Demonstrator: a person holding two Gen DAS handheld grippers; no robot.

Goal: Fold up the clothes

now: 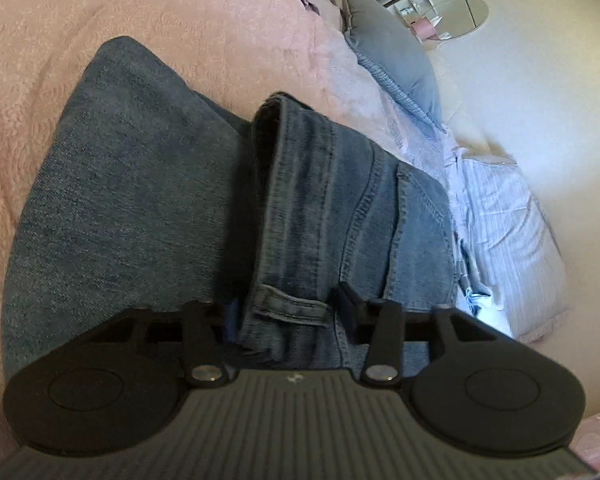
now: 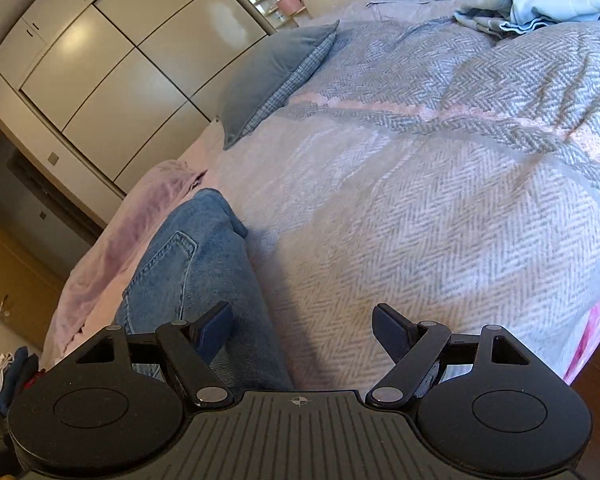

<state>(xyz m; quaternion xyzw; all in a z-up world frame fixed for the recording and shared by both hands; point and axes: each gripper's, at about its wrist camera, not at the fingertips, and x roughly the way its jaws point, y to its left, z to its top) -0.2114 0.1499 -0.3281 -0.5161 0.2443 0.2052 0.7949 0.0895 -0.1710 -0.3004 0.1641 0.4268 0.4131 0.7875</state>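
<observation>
No writing or brand can be read in either view. One pair of jeans (image 1: 320, 208) lies folded on the pink blanket (image 1: 60, 40) over the bed. The left gripper (image 1: 288, 312) has its jaws clamped on the jeans' waistband, by a belt loop. Only the left view shows that grip. The right view shows the jeans (image 2: 196, 272) at left, their back pocket up, and the right gripper (image 2: 300, 332) with jaws wide apart and nothing between them, over the grey herringbone blanket (image 2: 440, 200). It alone shows the wardrobe (image 2: 132, 64) and a pale blue clothes heap (image 2: 540, 0). One blue pillow (image 2: 276, 72) appears in both views.
</observation>
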